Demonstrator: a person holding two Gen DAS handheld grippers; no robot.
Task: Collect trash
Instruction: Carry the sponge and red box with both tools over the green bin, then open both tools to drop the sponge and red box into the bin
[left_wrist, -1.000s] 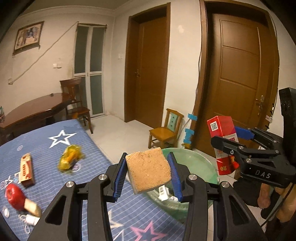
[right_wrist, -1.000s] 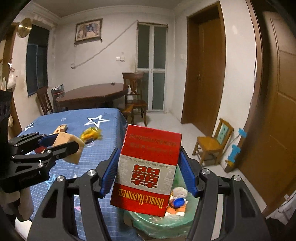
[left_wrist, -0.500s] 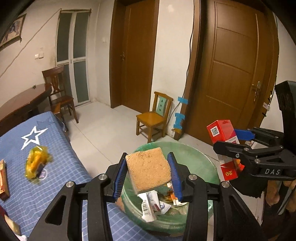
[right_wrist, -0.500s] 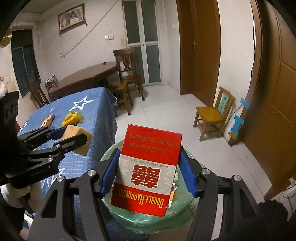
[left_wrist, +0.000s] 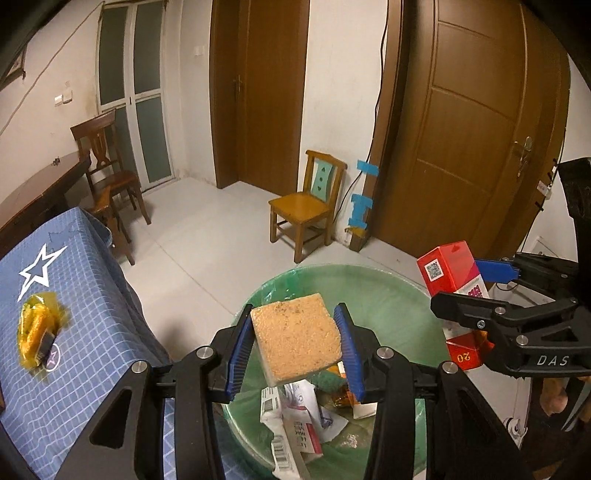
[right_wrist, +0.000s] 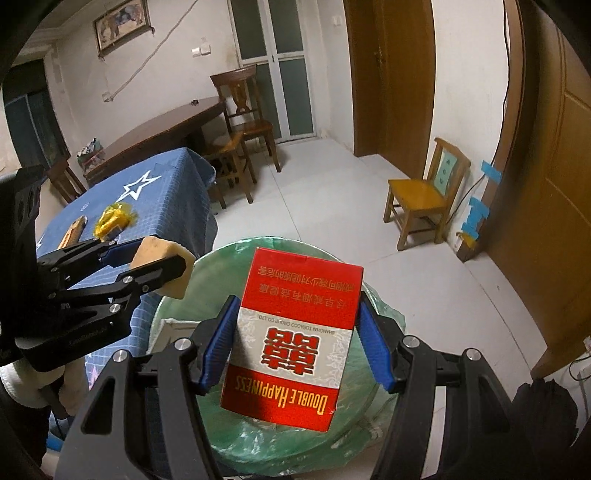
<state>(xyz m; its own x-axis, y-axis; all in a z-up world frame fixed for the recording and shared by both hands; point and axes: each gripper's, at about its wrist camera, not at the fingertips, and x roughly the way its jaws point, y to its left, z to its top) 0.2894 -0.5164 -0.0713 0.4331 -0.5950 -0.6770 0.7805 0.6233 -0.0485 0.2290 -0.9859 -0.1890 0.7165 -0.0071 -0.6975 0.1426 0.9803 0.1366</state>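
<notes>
My left gripper (left_wrist: 295, 349) is shut on a tan sponge block (left_wrist: 297, 341) and holds it over the green-lined trash bin (left_wrist: 384, 291), which has papers and wrappers inside. My right gripper (right_wrist: 297, 341) is shut on a red and white cigarette carton (right_wrist: 295, 336), above the same bin (right_wrist: 354, 424). In the left wrist view the carton (left_wrist: 452, 267) and the right gripper (left_wrist: 491, 291) hang over the bin's right rim. In the right wrist view the sponge (right_wrist: 166, 267) in the left gripper (right_wrist: 162, 258) is at the bin's left rim.
A yellow wrapper (left_wrist: 35, 334) lies on the blue star-patterned tablecloth (left_wrist: 85, 295) left of the bin. A small wooden chair (left_wrist: 304, 210) stands by the wall past the bin. A dark wooden table (right_wrist: 155, 136) and chair (right_wrist: 243, 122) stand further back. Brown doors (left_wrist: 465, 147) line the right wall.
Both grippers have swung away from the blue table and lowered over the bin, each still gripping its item. The bin now fills the lower part of both views.
</notes>
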